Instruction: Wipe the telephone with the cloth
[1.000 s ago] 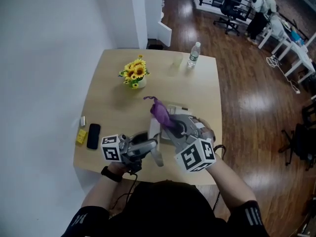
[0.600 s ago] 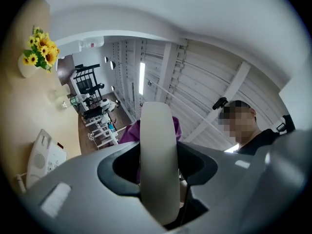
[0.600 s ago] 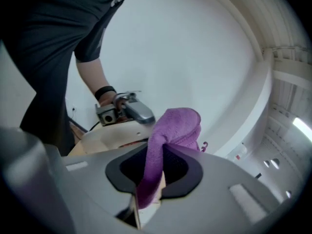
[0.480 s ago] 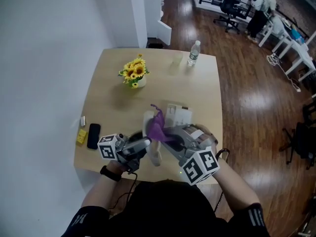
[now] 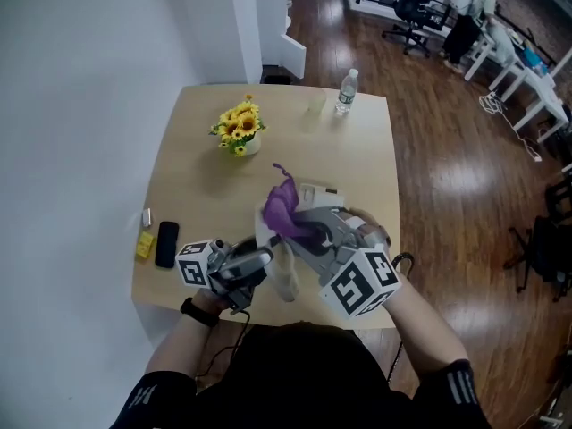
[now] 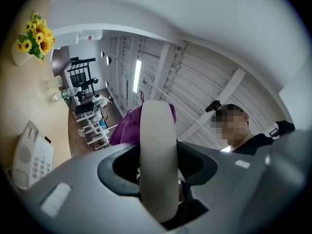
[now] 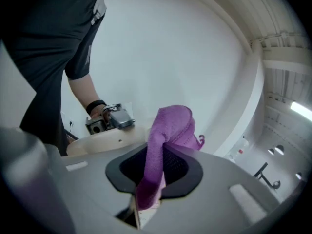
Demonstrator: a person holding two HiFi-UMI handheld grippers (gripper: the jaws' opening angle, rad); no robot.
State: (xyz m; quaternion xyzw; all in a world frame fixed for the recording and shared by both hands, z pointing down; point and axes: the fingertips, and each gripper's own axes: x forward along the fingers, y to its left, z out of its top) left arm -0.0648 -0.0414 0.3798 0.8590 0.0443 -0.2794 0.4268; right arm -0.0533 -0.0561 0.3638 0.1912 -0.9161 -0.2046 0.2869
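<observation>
The cream telephone handset (image 5: 282, 273) is lifted off the table, and my left gripper (image 5: 266, 263) is shut on it. Seen from the left gripper view, the handset (image 6: 157, 165) runs straight up between the jaws. My right gripper (image 5: 300, 231) is shut on a purple cloth (image 5: 283, 207), which lies against the handset's upper end. From the right gripper view, the cloth (image 7: 165, 140) drapes out of the jaws, with the handset (image 7: 105, 140) just behind it. The telephone base (image 5: 320, 196) rests on the table beyond the cloth, partly hidden.
A pot of yellow flowers (image 5: 236, 129) stands at the back left of the wooden table (image 5: 366, 150). A water bottle (image 5: 346, 91) is at the far edge. A black phone (image 5: 166, 243) and a yellow item (image 5: 144, 245) lie near the left edge.
The right gripper dipped toward the handset with the cloth, then rose slightly, rubbing the cloth along the handset's upper part. The left gripper kept its hold and shifted a little to the left.
</observation>
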